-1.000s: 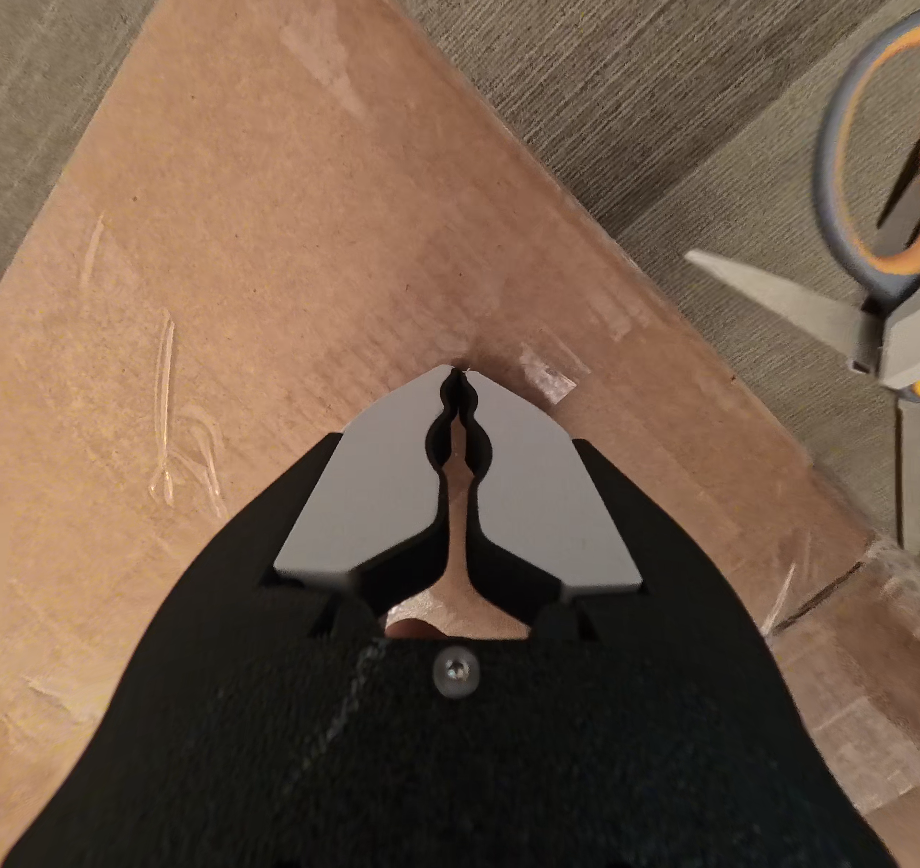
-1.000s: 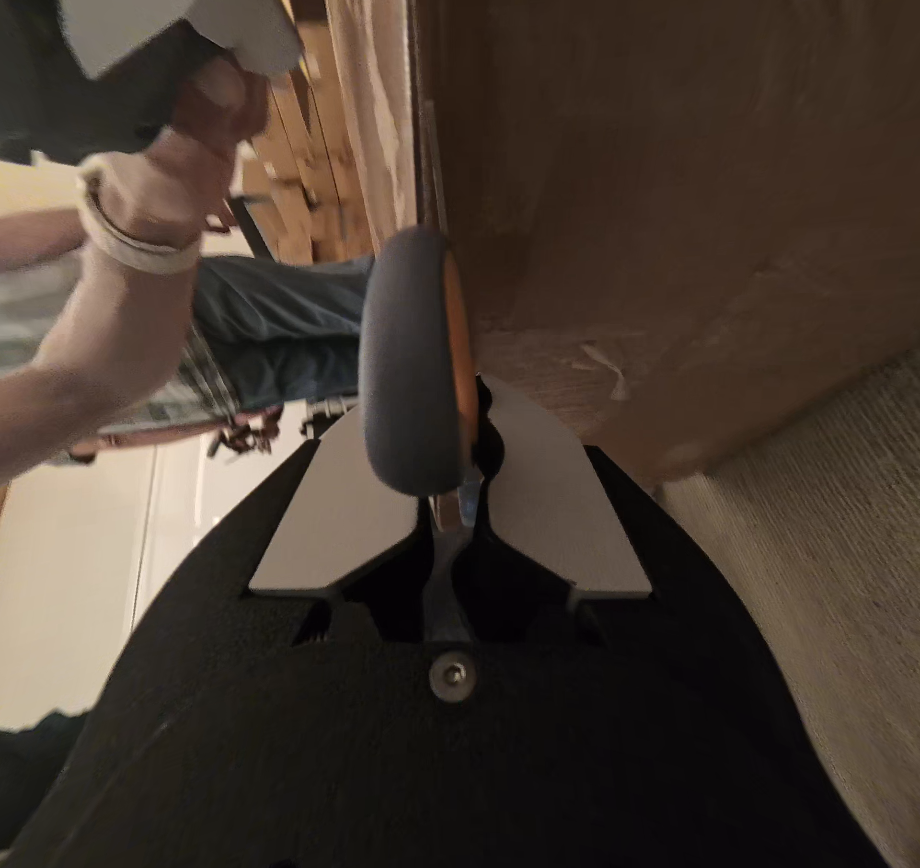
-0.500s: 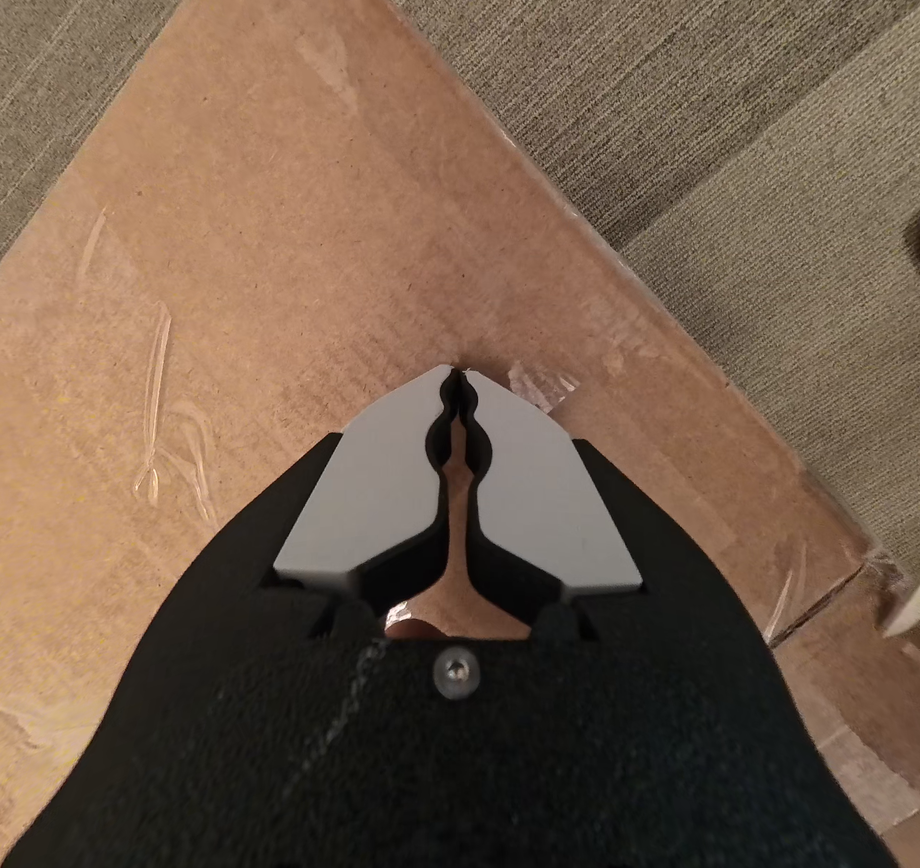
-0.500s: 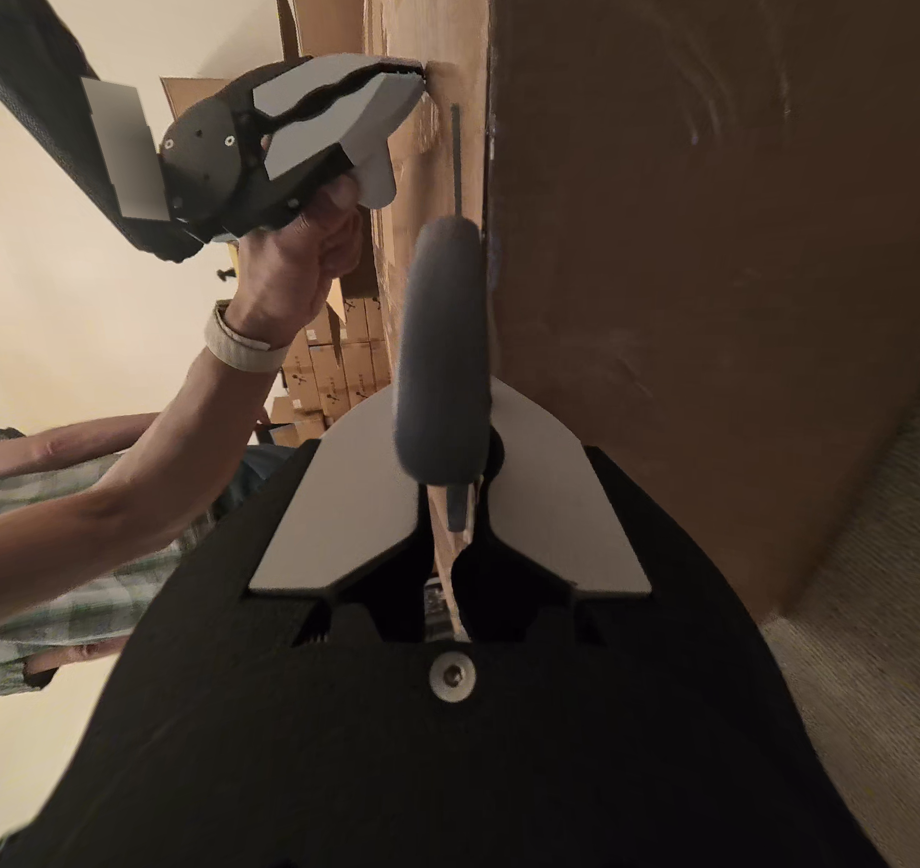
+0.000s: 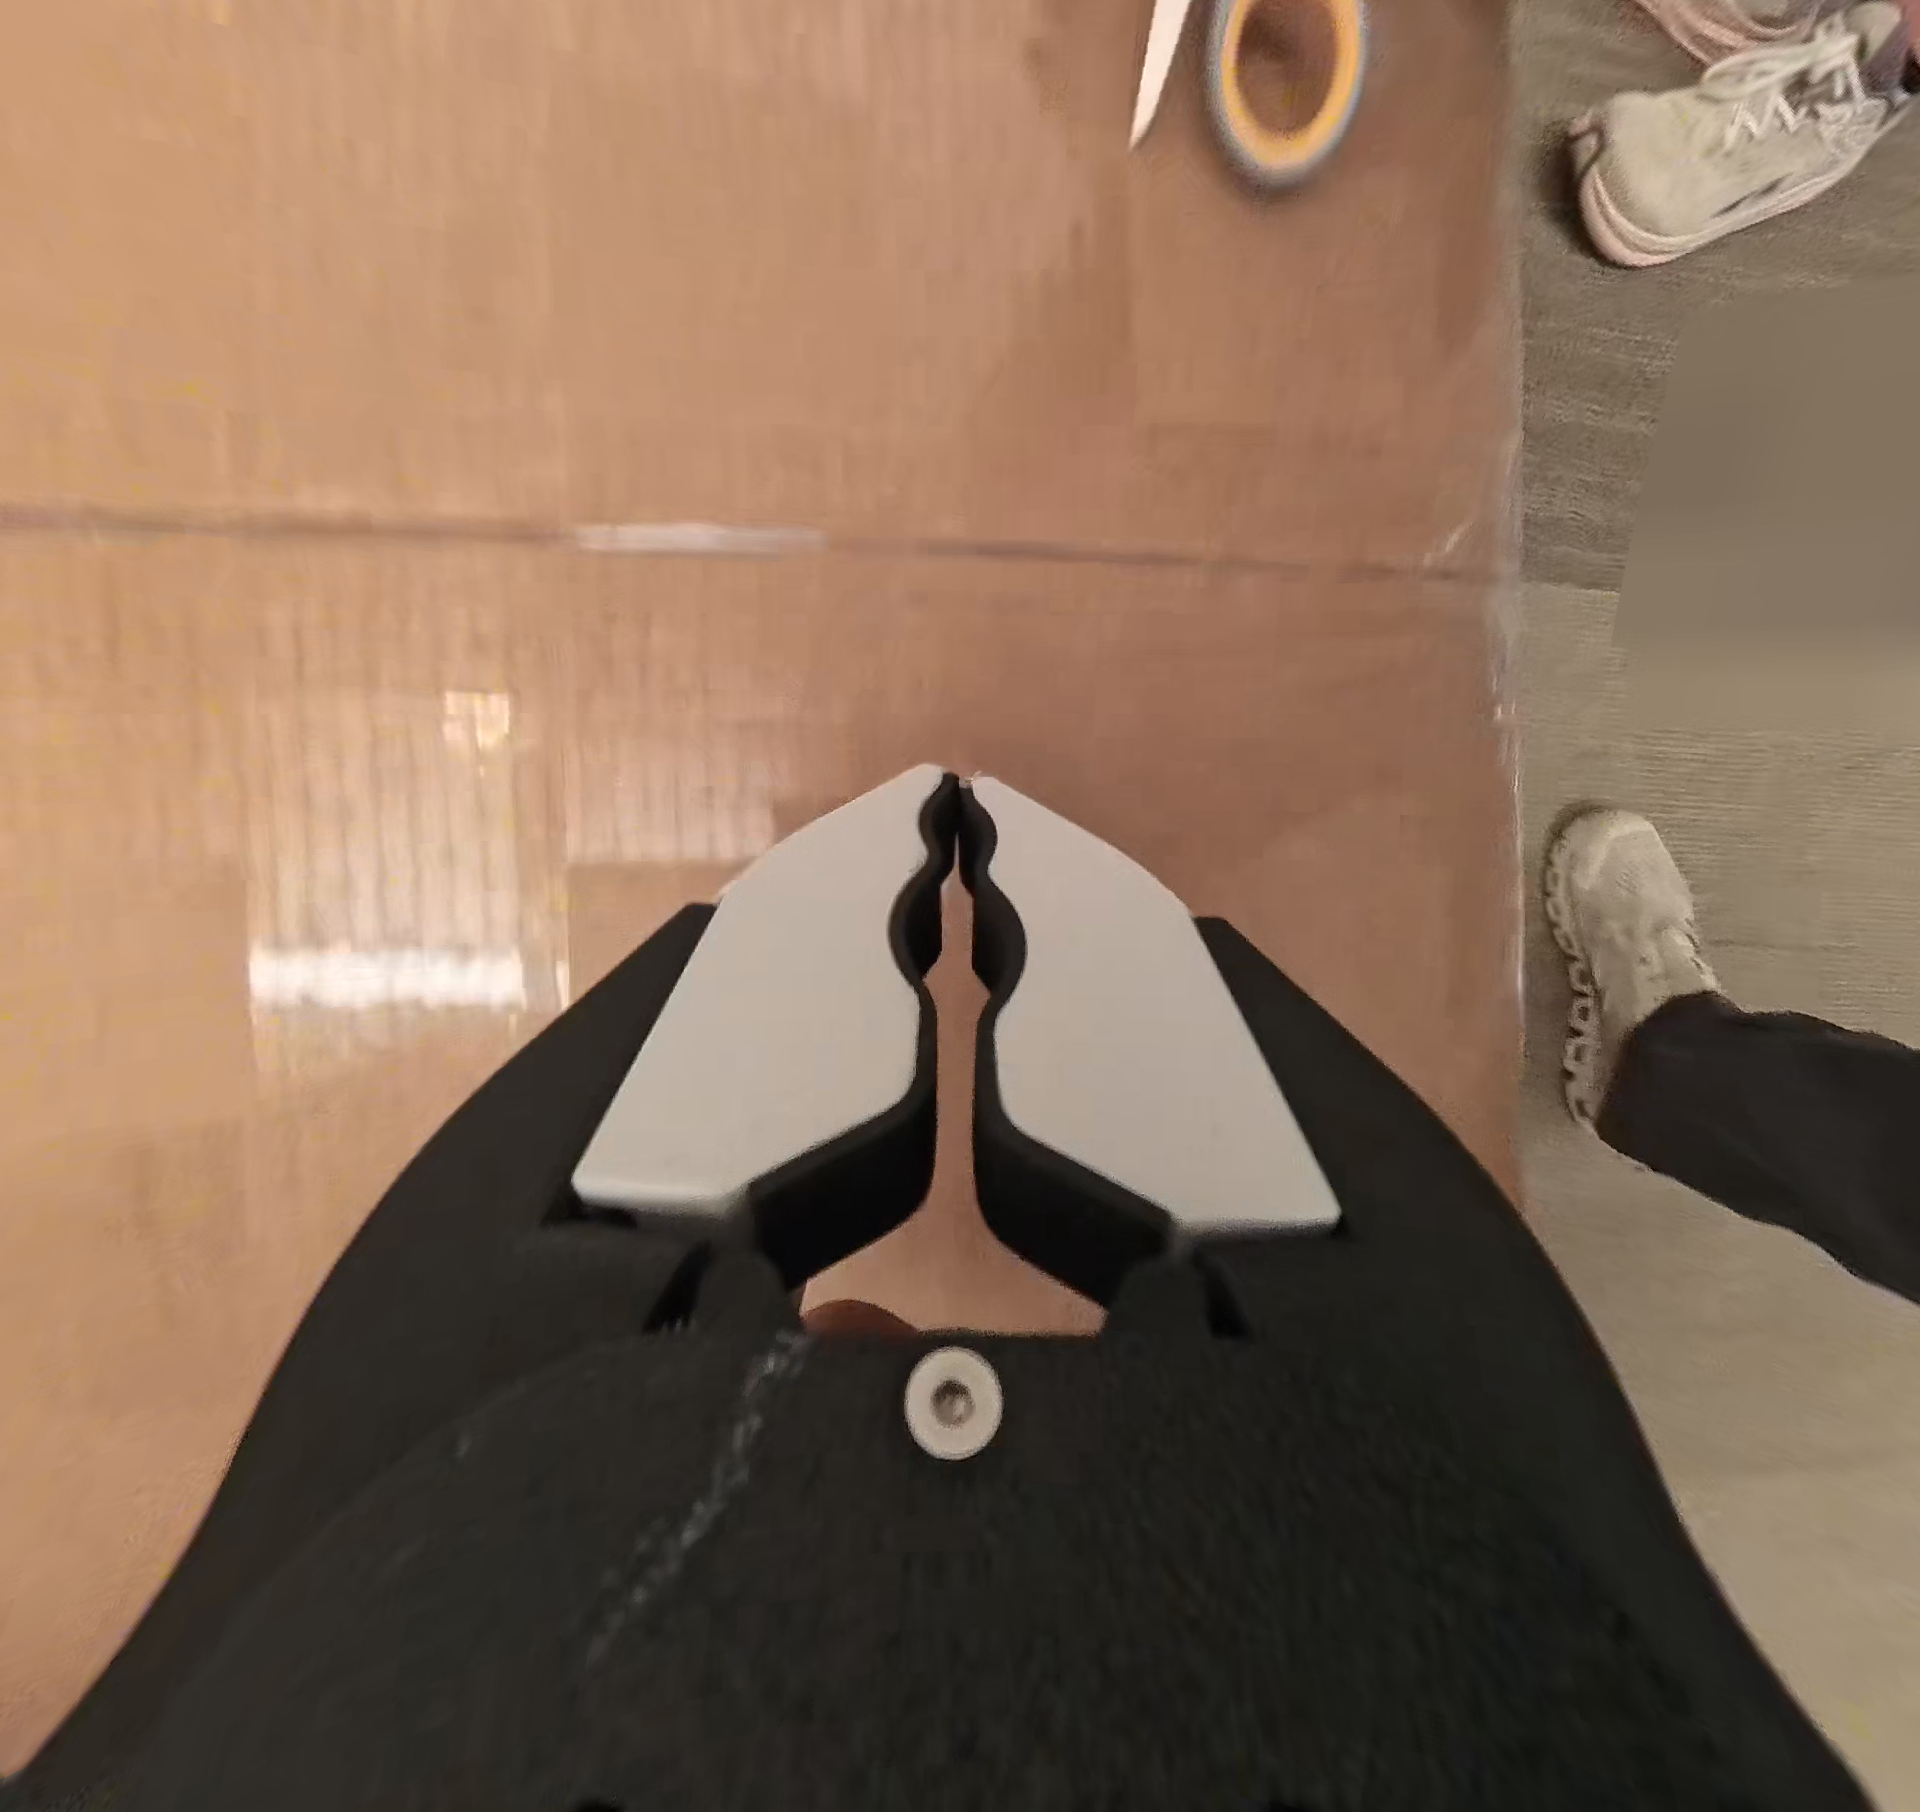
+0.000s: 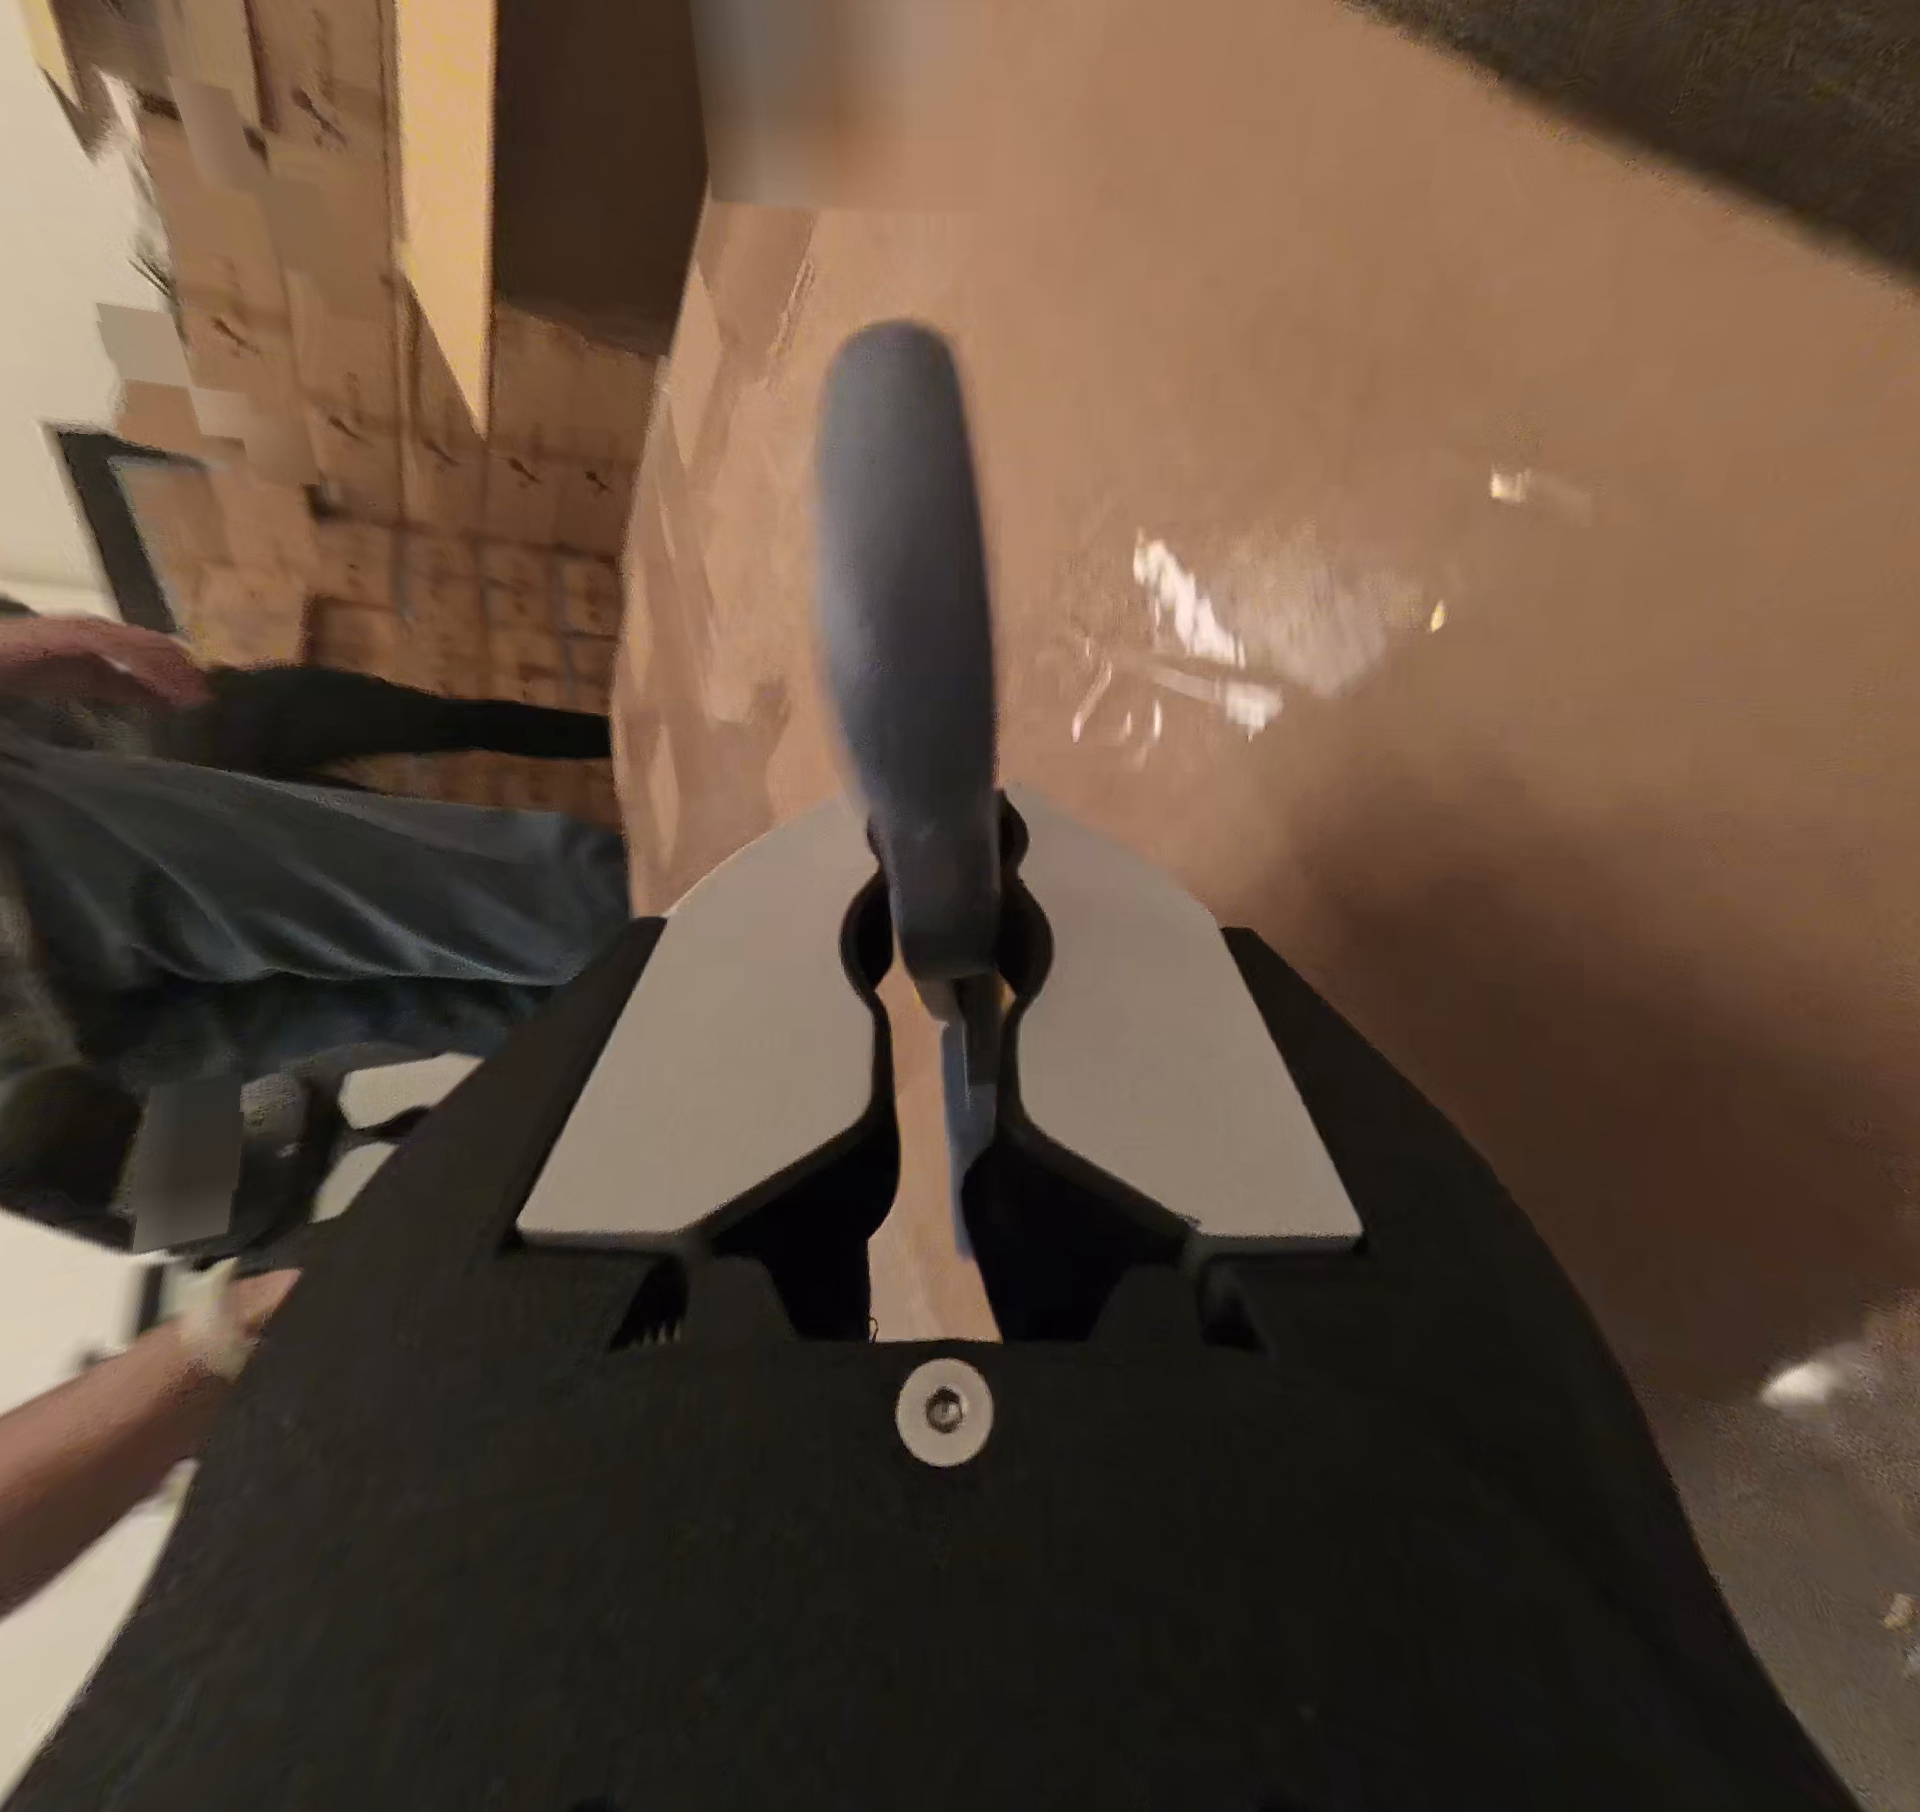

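Note:
My left gripper is shut and empty, its tips close above the top of a taped brown cardboard box. A clear tape seam runs across the box ahead of the tips. My right gripper is shut on a pair of scissors with grey handles lined in orange, seen edge-on with the handle loop pointing forward over the box. The scissors also show in the left wrist view at the far top, handle loop and one blade tip over the box.
Grey carpet lies right of the box. People's white sneakers and a foot with a dark trouser leg stand beside the box edge. Stacked cardboard boxes and a person in dark clothes are at the left in the right wrist view. The grippers' ends are close to 30 cm from one another.
The left gripper has swung over the box, so the tape seam and the sneakers come into view. The right gripper with the scissors has moved from the box's side to above its top.

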